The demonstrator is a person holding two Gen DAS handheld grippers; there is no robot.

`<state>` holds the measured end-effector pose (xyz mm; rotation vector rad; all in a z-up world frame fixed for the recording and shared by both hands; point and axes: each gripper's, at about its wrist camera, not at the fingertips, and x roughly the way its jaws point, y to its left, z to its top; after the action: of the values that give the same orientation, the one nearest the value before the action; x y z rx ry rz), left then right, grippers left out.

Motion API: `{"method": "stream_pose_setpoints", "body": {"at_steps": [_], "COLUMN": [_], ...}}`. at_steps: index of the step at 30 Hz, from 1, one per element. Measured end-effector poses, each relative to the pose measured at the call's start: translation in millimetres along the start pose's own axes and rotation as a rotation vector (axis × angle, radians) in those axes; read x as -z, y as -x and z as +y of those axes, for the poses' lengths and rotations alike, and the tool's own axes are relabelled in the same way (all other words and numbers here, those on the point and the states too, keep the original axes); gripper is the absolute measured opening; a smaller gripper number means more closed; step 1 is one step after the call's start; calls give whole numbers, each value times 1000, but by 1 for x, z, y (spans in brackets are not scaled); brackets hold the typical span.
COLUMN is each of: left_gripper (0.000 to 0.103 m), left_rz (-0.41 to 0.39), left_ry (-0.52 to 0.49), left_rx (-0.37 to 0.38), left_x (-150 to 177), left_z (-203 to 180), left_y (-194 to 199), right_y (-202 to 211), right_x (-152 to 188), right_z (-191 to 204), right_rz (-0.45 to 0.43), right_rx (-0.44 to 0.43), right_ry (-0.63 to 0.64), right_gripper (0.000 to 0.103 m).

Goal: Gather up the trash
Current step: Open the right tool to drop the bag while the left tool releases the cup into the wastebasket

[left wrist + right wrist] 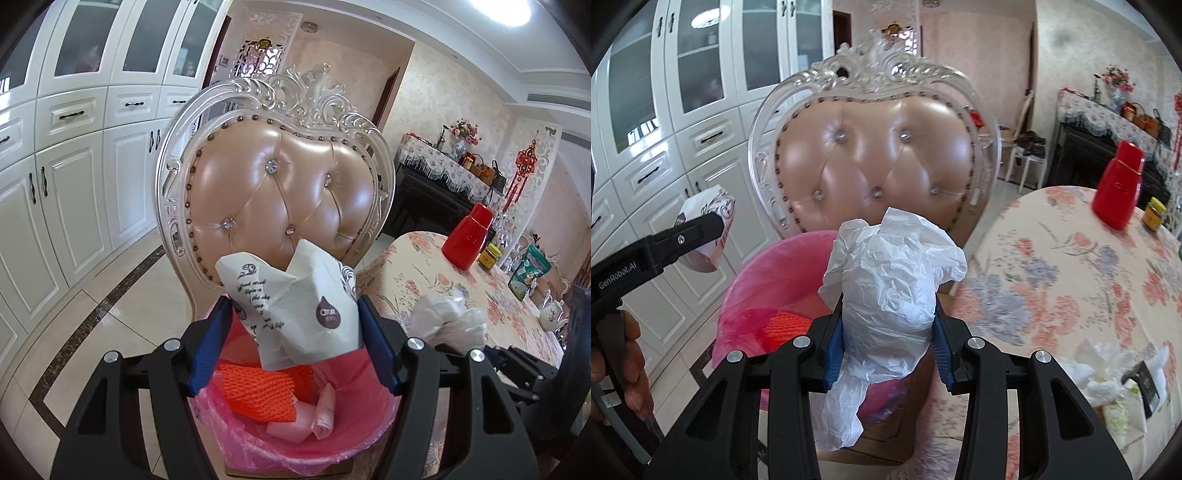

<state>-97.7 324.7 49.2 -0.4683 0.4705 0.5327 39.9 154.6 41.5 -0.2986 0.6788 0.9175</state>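
My left gripper (293,343) is shut on a crumpled white printed paper wrapper (295,306), held right over a bin lined with a pink bag (258,439). Orange foam netting (258,387) and pale scraps lie inside the bin. My right gripper (886,345) is shut on a crumpled white plastic bag (890,295), just right of the pink bin (764,280). The left gripper (713,229) with its paper wrapper (709,206) shows at the left of the right wrist view, and a hand (624,365) holds its handle. The plastic bag (447,321) also shows at the right of the left wrist view.
The bin stands on the seat of an ornate padded chair (280,184). A round table with a floral cloth (1071,266) carries a red jar (1119,184), a small yellow jar (1154,214) and more wrappers and tissue (1115,380). White cabinets (74,166) line the left wall.
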Motion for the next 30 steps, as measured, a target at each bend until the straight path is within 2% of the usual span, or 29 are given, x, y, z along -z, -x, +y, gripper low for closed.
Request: {"method": "stream_pose_setpoints", "body": {"at_steps": [9,13,16,24,27,30], "left_gripper": [67,67,67,67,67,67], "left_rz": [-5,-4,-2,16,25,38], "left_ry": [7,7,6,0,-4,-3], "left_rx": [-4,-4,-1,9,16,26], "left_x": [-1,0,0,0,0,2], "left_z": [3,3,3,-3,-7,-12], "left_y": [3,3,3,-5,-10,-12], "right_y": [-18,-19,-17,-9,1,9], "right_x": [1,2,1,0,1,5], "right_z": [19,19,14,-8,-17,-31], "right_rz": [36,36,30,10,-13,-25], "right_rx": [-59,-59,-53,-13,9,35], "right_ry": [34,34,24,-9,-18,-43], "right_gripper": [45,59,62,63,70,71]}}
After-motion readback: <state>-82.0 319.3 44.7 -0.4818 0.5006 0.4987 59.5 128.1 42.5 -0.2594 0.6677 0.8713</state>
